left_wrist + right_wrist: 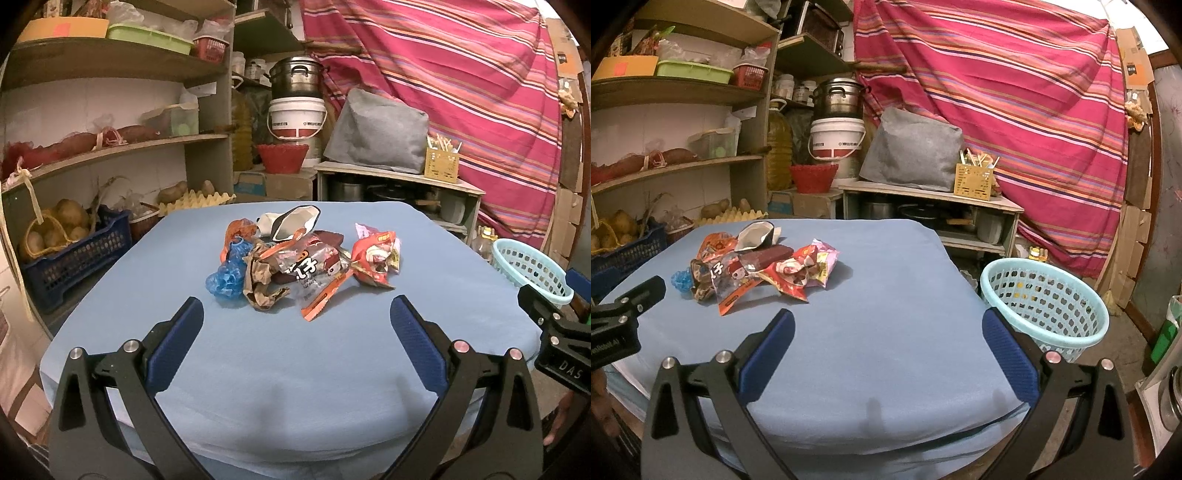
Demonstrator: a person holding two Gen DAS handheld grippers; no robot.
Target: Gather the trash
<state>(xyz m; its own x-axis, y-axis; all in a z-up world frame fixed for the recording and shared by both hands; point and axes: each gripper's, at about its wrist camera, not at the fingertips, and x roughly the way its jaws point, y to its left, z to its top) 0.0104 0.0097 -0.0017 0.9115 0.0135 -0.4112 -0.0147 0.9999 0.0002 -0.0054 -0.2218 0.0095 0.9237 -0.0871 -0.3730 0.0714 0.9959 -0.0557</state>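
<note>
Wrappers [295,262] are lying heaped near the table's [886,295] far left corner, the basket [1047,302] is standing empty off its right edge, both grippers [295,321] [886,328] are hovering wide-jawed, nothing collected.

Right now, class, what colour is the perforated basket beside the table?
Light turquoise blue; the basket shows best in the right wrist view.
</note>
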